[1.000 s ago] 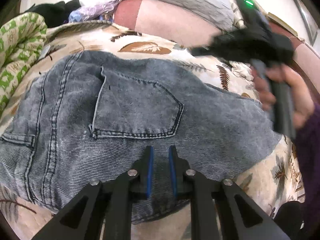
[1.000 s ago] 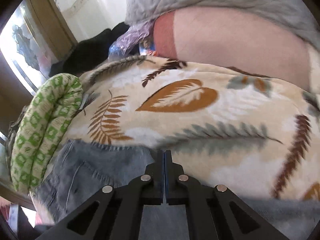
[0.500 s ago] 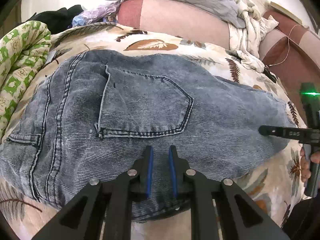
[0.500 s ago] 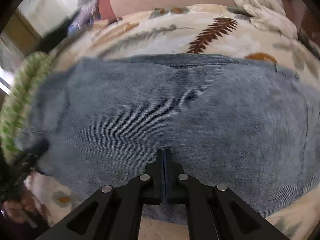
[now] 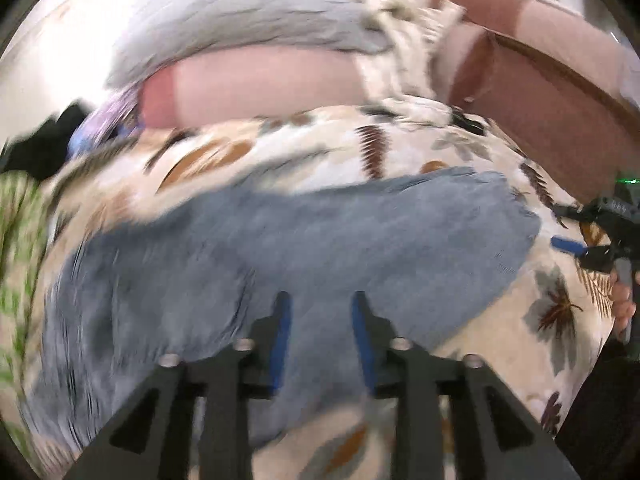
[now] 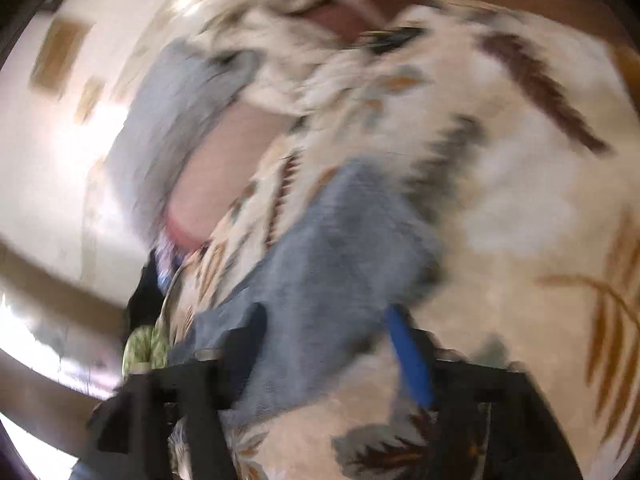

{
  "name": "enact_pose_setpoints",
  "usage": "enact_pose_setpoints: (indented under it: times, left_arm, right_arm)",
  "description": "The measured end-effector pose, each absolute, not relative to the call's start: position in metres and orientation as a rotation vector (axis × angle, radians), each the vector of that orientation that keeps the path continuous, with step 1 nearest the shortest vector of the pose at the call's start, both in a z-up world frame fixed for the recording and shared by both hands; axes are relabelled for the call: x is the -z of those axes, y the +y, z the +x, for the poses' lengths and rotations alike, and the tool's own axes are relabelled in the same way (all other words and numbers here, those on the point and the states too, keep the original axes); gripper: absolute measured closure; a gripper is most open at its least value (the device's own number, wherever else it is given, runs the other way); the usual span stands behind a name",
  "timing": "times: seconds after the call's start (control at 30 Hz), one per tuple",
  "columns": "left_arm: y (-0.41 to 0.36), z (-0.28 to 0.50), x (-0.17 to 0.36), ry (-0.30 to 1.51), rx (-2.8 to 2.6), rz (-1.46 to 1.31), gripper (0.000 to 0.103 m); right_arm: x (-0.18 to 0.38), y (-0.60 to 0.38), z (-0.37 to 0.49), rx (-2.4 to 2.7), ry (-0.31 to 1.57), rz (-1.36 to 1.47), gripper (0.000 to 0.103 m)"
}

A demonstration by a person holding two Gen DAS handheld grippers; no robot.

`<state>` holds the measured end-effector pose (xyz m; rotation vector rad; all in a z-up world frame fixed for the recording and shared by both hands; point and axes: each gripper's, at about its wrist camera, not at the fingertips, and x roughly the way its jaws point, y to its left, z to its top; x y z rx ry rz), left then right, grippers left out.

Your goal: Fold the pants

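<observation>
The folded blue-grey jeans (image 5: 320, 248) lie on a leaf-print bedspread (image 5: 472, 344); both views are motion-blurred. My left gripper (image 5: 320, 340) is open, hovering over the near edge of the jeans with denim showing between its blue pads. My right gripper (image 6: 328, 344) is open over the right end of the jeans (image 6: 320, 280), fingers spread wide with cloth between them. The right gripper also shows at the right edge of the left wrist view (image 5: 576, 236), just off the jeans' right end, jaws parted.
A pink bolster (image 5: 256, 88) and a grey quilted pillow (image 5: 248, 12) lie at the head of the bed. A green-patterned cloth (image 5: 20, 240) sits at the left. A reddish-brown headboard (image 5: 540, 112) stands at the right. Dark clothes (image 5: 44, 136) lie at the far left.
Both grippers have opened wider. The right gripper swung to the right end of the jeans. The left gripper's view has shifted right, with the jeans sliding left in the frame.
</observation>
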<state>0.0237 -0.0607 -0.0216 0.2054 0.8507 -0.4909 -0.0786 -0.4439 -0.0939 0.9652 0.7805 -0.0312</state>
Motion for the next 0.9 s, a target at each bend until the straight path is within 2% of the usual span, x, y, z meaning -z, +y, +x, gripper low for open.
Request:
enact_pose_setpoints:
  times: [0.13, 0.23, 0.27, 0.5, 0.67, 0.9]
  left_arm:
    - [-0.116, 0.046, 0.002, 0.858, 0.559, 0.306, 0.063]
    - [-0.162, 0.064, 0.000, 0.889, 0.599, 0.412, 0.052]
    - [-0.172, 0.069, 0.001, 0.898, 0.603, 0.429, 0.051]
    - [-0.253, 0.114, 0.015, 0.988, 0.642, 0.563, 0.051]
    - [-0.304, 0.138, 0.035, 1.054, 0.706, 0.579, 0.051]
    - [-0.355, 0.152, 0.059, 1.046, 0.816, 0.687, 0.051]
  right_arm:
    - [0.111, -0.455, -0.084, -0.002, 0.773, 1.078, 0.035]
    - [0.115, -0.461, -0.091, 0.028, 0.742, 1.140, 0.035]
    - [0.117, -0.461, -0.088, 0.034, 0.741, 1.152, 0.035]
    - [0.135, -0.467, -0.091, 0.100, 0.759, 1.276, 0.035]
    - [0.140, -0.474, -0.093, 0.089, 0.693, 1.373, 0.035]
    - [0.147, -0.476, -0.093, 0.066, 0.692, 1.417, 0.035]
